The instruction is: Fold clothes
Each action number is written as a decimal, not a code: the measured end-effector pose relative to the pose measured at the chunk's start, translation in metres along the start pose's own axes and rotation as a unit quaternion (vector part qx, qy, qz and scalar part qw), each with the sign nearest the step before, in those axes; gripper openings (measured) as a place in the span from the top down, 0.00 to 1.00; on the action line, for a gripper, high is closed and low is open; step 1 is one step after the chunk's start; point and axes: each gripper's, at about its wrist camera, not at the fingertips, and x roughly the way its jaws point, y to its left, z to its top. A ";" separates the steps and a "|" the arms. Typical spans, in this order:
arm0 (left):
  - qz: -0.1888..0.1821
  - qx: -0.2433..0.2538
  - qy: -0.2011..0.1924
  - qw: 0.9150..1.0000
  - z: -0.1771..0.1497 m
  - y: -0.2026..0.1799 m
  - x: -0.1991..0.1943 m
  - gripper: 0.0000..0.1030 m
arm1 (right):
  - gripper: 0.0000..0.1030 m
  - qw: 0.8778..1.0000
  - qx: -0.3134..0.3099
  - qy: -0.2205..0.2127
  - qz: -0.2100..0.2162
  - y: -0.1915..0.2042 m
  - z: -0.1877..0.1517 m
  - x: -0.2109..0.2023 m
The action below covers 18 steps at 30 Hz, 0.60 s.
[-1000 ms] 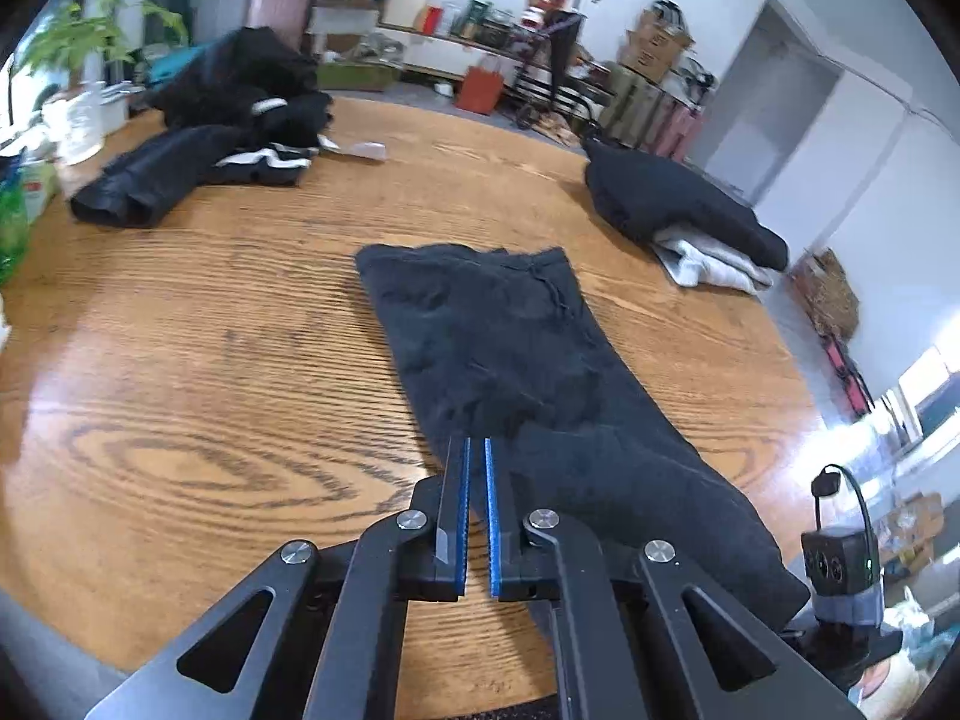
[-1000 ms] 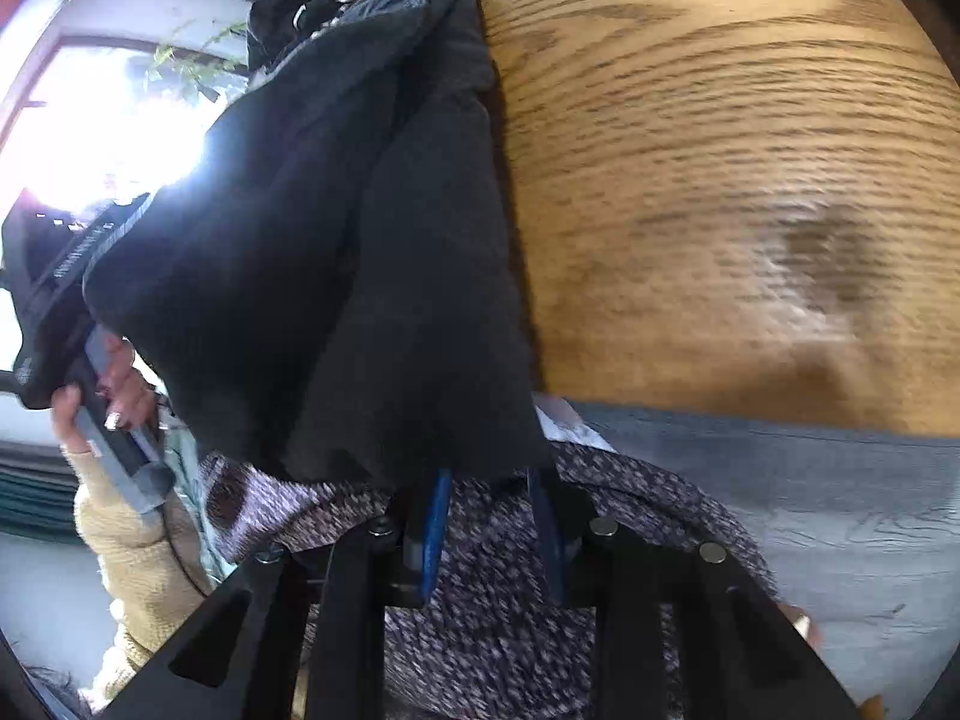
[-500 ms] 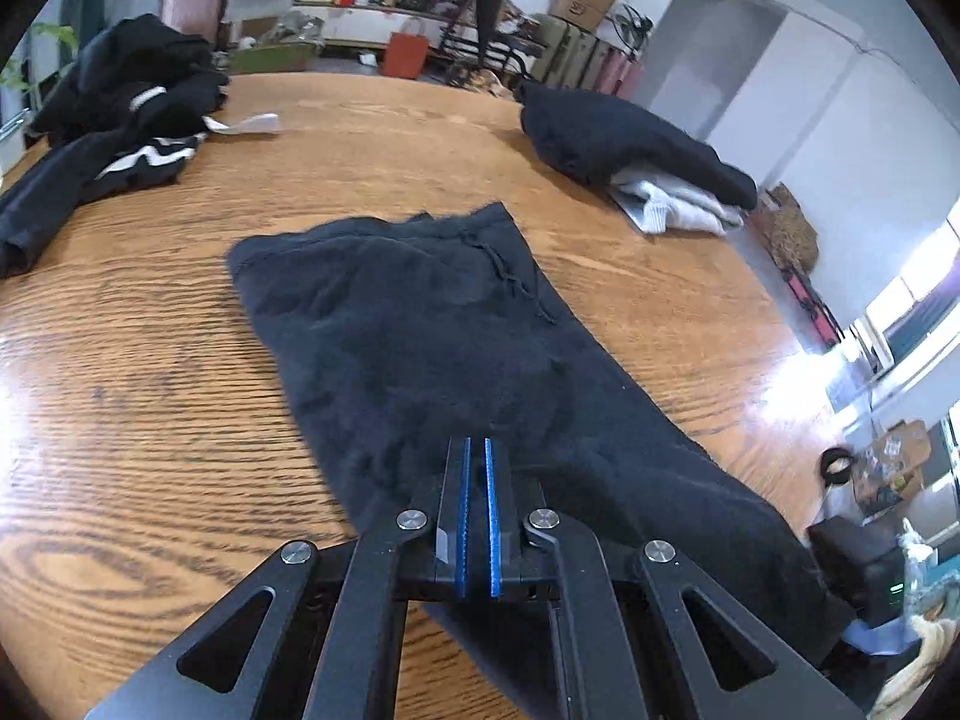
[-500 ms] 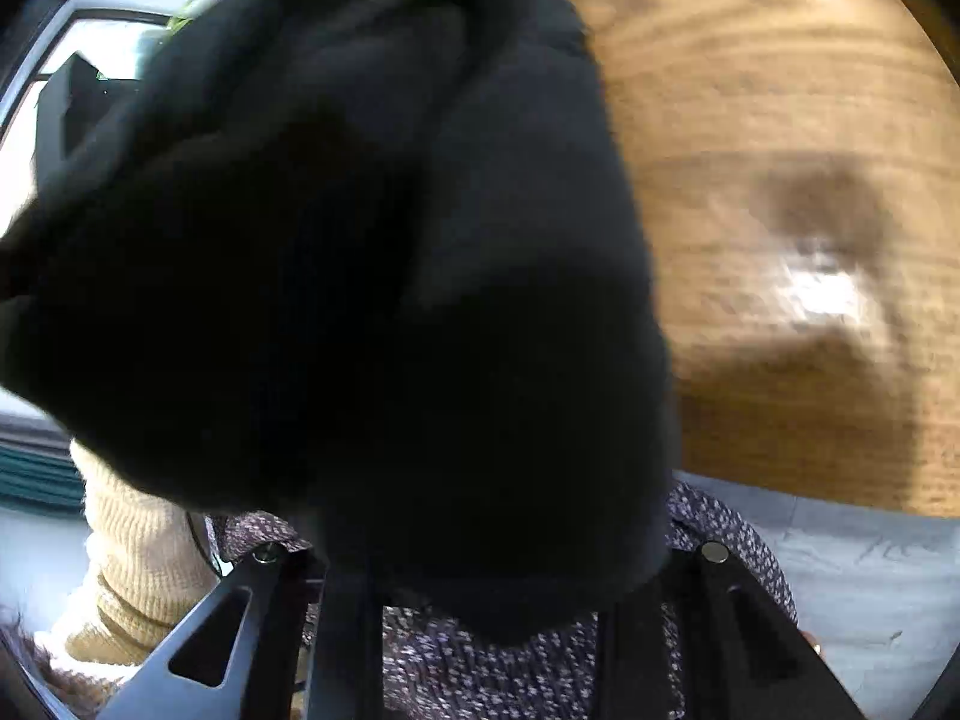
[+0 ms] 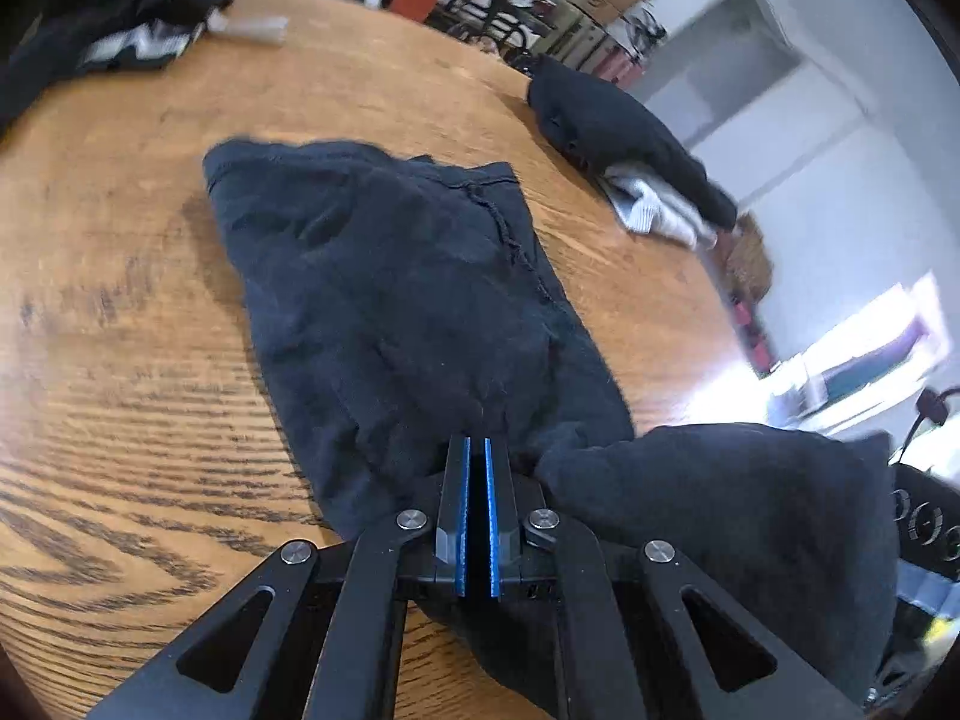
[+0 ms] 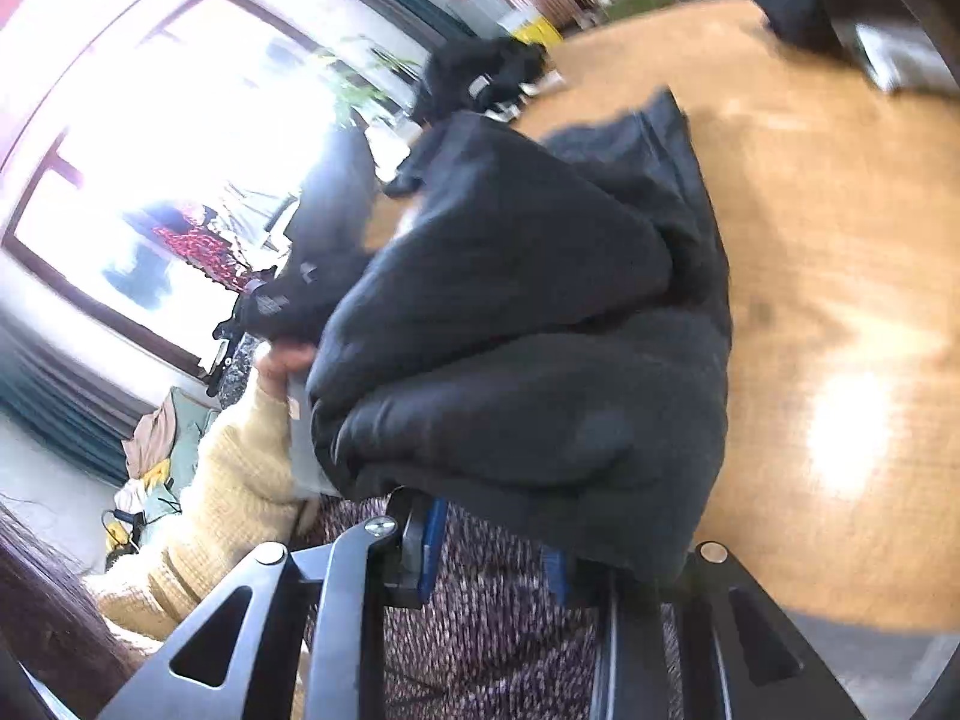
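Black trousers lie lengthwise on the round wooden table, waistband at the far end. My left gripper is shut with its tips pressed on the trousers' middle. The leg end is lifted and bunched at the right. In the right wrist view my right gripper has its blue pads apart, and the bunched leg fabric is draped over the fingers, hiding the tips. I cannot tell whether it grips the cloth.
A folded dark garment on a white one sits at the table's far right. A pile of black clothes lies far left. The person's patterned clothing and cream sleeve are close behind my right gripper.
My right gripper has carried the trouser leg end up and over towards the waistband. My left gripper has slid forward along the trousers and stays shut.
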 end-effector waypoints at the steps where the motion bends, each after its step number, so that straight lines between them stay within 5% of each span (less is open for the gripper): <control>1: -0.022 -0.020 0.002 1.000 0.001 0.006 -0.001 0.96 | 0.69 1.000 -0.007 -0.005 0.000 0.002 0.006 -0.001; 6: -0.089 -0.064 -0.048 0.993 0.002 0.021 -0.027 0.96 | 0.68 0.998 -0.049 -0.025 0.005 0.012 0.030 0.013; 11: -0.110 -0.081 -0.125 0.983 0.004 0.029 -0.068 0.96 | 0.67 0.994 -0.100 -0.041 0.005 0.012 0.077 0.035; 18: -0.074 -0.042 -0.143 0.986 0.006 0.008 -0.082 0.96 | 0.64 0.995 -0.094 -0.043 -0.014 -0.007 0.125 0.059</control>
